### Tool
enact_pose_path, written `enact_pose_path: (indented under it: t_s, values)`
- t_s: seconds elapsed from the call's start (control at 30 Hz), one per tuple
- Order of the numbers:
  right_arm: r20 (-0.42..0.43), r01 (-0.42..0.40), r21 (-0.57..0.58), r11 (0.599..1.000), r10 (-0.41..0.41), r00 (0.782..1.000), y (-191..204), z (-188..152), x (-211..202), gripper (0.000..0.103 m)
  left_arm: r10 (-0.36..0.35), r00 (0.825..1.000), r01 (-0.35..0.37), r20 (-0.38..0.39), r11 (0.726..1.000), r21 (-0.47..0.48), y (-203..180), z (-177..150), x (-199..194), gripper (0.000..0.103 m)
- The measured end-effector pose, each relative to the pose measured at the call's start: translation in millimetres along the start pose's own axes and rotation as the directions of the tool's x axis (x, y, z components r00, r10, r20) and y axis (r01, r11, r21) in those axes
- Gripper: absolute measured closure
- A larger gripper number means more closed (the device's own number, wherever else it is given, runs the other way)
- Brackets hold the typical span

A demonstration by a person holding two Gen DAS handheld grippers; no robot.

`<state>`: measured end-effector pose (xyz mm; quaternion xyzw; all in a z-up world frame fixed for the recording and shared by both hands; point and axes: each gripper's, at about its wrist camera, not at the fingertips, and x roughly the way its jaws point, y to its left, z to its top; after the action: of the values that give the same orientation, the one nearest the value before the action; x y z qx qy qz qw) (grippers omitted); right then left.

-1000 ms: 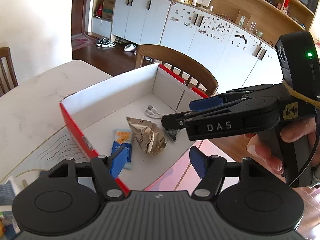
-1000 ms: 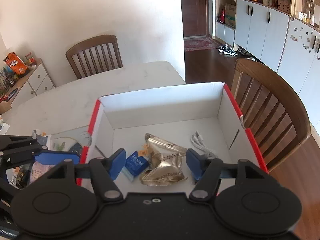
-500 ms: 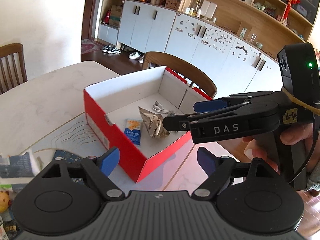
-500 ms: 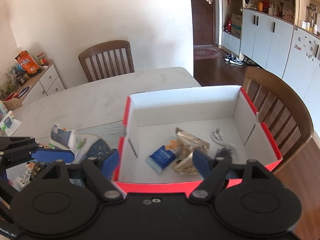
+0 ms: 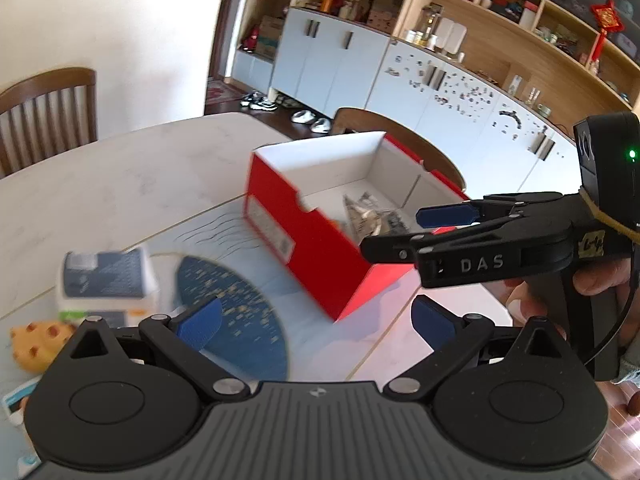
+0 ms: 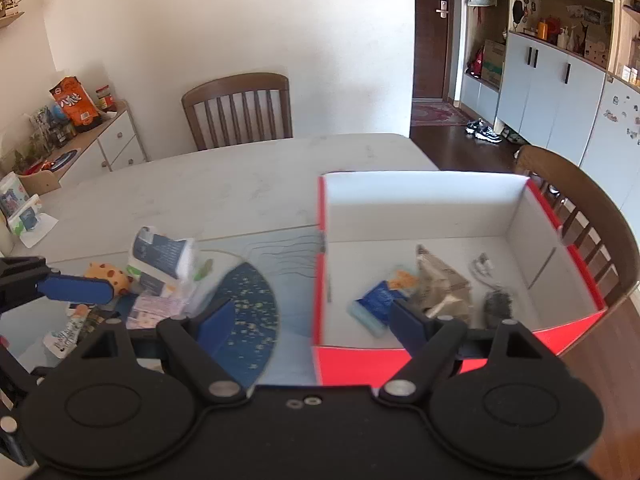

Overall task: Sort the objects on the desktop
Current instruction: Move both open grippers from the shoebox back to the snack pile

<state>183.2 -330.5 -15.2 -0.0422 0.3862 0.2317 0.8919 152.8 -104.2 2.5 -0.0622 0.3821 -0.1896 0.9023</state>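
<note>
A red box (image 6: 440,356) with a white lining sits on a pale table (image 6: 224,188), holding a blue packet (image 6: 374,304), a crinkled foil pouch (image 6: 440,284), a white cable (image 6: 482,266) and a small dark item (image 6: 498,304) too blurred to identify. The left gripper (image 5: 316,320) hangs above the table with its blue-padded jaws wide apart and nothing between them. The right gripper (image 5: 404,232), its side stamped "DAS", reaches over the box's near corner, jaws also spread and empty; a handwritten yellow tag on its body cannot be read. Left of the box lie a dark blue fan (image 6: 248,312), a tissue pack (image 6: 164,258), a yellow spotted toy (image 6: 106,274) and several small packets (image 6: 154,312). An orange snack bag (image 6: 74,100) printed with Chinese characters stands on a white sideboard (image 6: 116,144).
</note>
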Motion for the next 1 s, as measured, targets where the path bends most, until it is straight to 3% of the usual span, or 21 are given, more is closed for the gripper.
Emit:
enact_pose_path:
  t_s: [0.63, 1.0]
  values:
    - [-0.041, -0.071, -0.054, 0.996, 0.068, 0.997, 79.3, -5.0, 31.0, 0.019, 0.085, 0.996, -0.084, 0.011, 0.995, -0.058, 65.7, -65.1, -46.7, 0.002]
    - [-0.07, -0.099, -0.085, 0.991, 0.094, 0.993, 114.0, -7.3, 59.7, 0.019, 0.126, 0.992, -0.126, -0.004, 0.988, -0.09, 91.1, -96.9, -48.5, 0.002]
